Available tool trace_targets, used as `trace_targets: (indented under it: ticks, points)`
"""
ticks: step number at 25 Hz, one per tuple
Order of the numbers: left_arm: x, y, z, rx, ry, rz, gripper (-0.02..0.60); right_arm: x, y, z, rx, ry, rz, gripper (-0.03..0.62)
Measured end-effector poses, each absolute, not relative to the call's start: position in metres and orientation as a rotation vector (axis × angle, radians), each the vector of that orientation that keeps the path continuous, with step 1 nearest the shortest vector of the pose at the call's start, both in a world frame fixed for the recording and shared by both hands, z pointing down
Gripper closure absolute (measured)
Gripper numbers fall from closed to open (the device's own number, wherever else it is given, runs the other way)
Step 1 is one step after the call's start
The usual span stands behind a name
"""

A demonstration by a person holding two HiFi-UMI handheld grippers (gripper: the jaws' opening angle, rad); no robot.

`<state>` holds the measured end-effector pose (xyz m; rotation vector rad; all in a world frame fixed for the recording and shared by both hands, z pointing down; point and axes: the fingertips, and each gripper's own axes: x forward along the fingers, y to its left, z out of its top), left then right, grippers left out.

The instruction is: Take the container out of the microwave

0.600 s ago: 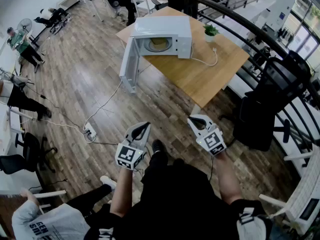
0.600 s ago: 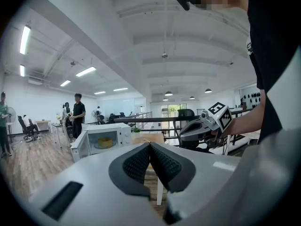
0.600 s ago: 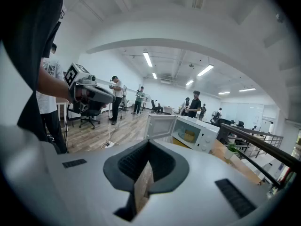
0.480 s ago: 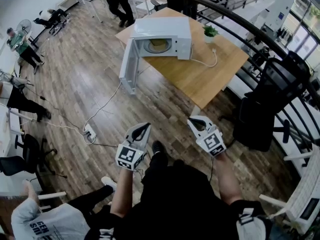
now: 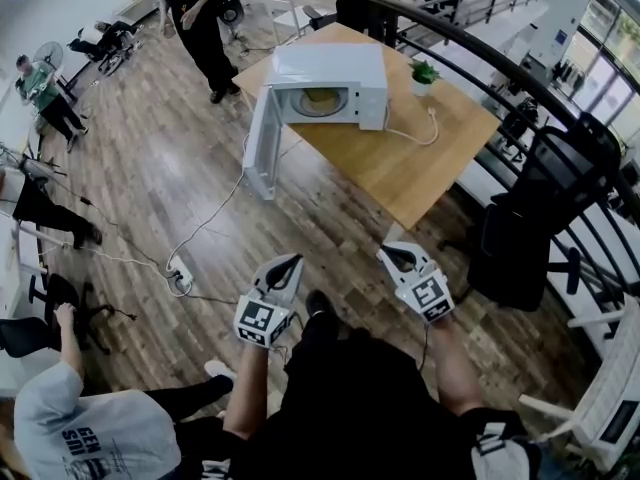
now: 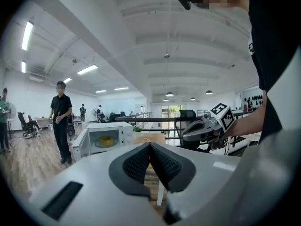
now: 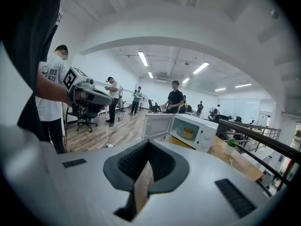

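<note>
We hold left gripper (image 5: 289,262) and right gripper (image 5: 392,254) clenched, empty, far from the open white boxy microwave (image 5: 328,68) holding a yellow round container (image 5: 320,96).

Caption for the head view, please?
Jaws shut, the left gripper and right gripper face the open microwave with a yellow container inside.

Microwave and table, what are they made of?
The microwave looks like white painted metal or plastic: it is smooth with a soft shine. Its open door is the same white. The table looks like wood, light brown and matte with faint grain lines, though it could be a veneer.
</note>
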<state>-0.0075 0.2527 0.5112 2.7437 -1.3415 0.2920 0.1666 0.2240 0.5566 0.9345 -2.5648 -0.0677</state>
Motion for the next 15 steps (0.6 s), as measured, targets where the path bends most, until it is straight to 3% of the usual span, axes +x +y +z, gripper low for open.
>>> trace_targets:
  ticks: [15]
  points:
    - [-0.032,0.205,0.519,2.753,-1.288,0.296,0.580,0.139,0.186,0.568,0.954,-2.554,-0.024,0.597]
